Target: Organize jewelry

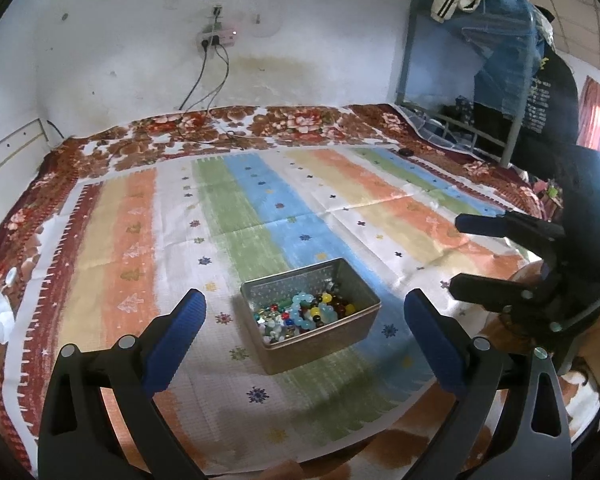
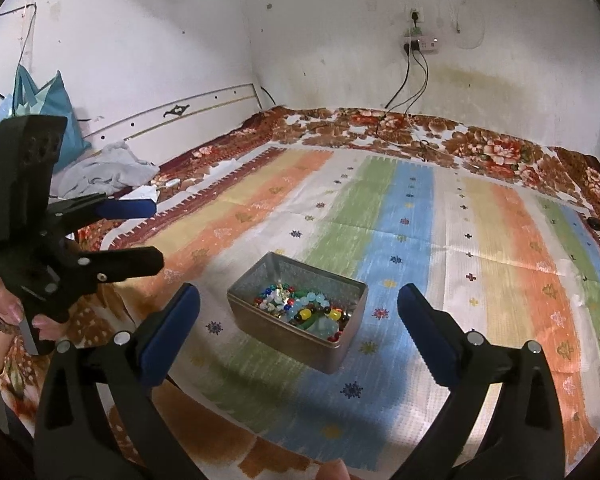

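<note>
A grey metal tin (image 1: 320, 344) stands on the striped cloth, holding a heap of coloured bead jewelry (image 1: 306, 314). My left gripper (image 1: 306, 312) is open and empty, held above the near side of the tin. My right gripper (image 1: 458, 252) shows at the right, open and empty. In the right wrist view the tin (image 2: 296, 338) and its beads (image 2: 304, 308) sit just ahead of my open right gripper (image 2: 298, 304), and the left gripper (image 2: 154, 236) is at the left, held by a hand.
The striped cloth (image 1: 260, 208) lies over a floral blanket (image 1: 220, 124) on a bed against a white wall. Cables (image 1: 204, 92) hang from a wall socket. Clothes (image 1: 540, 60) hang on a rack at the right. A grey cloth (image 2: 108, 168) and blue bag (image 2: 48, 104) lie at left.
</note>
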A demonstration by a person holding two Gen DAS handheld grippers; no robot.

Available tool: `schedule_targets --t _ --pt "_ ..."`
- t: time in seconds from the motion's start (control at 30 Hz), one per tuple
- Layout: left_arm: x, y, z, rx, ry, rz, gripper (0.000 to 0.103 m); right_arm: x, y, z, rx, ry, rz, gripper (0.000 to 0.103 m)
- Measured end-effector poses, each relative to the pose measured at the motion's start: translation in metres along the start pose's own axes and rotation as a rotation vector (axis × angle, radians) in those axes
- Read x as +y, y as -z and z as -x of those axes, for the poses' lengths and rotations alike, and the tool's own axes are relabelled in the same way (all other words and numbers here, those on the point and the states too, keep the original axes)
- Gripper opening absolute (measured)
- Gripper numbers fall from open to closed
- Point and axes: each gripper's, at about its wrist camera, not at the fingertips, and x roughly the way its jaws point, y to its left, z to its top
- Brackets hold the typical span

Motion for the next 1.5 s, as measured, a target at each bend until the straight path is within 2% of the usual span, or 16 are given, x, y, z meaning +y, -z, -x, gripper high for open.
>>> schedule_targets --t 0.43,1.07,1.37,1.5 --pt "-0.004 0.0 0.0 -0.007 -0.02 -0.022 0.097 -0.002 -0.003 0.002 -0.02 -0.011 -0.01 0.098" --pt "-0.001 0.002 0.014 -0.087 -0.033 0.001 0.097 -0.007 0.0 0.001 -0.026 -0.015 -0.047 0.098" --pt "-0.005 0.003 0.013 -0.087 -0.096 -0.006 0.097 -0.006 0.0 0.001 -0.023 -0.014 -0.049 0.098" --pt "-0.003 0.002 0.013 -0.083 -0.096 -0.002 0.097 -0.007 0.0 0.001 -0.023 -0.015 -0.048 0.098"
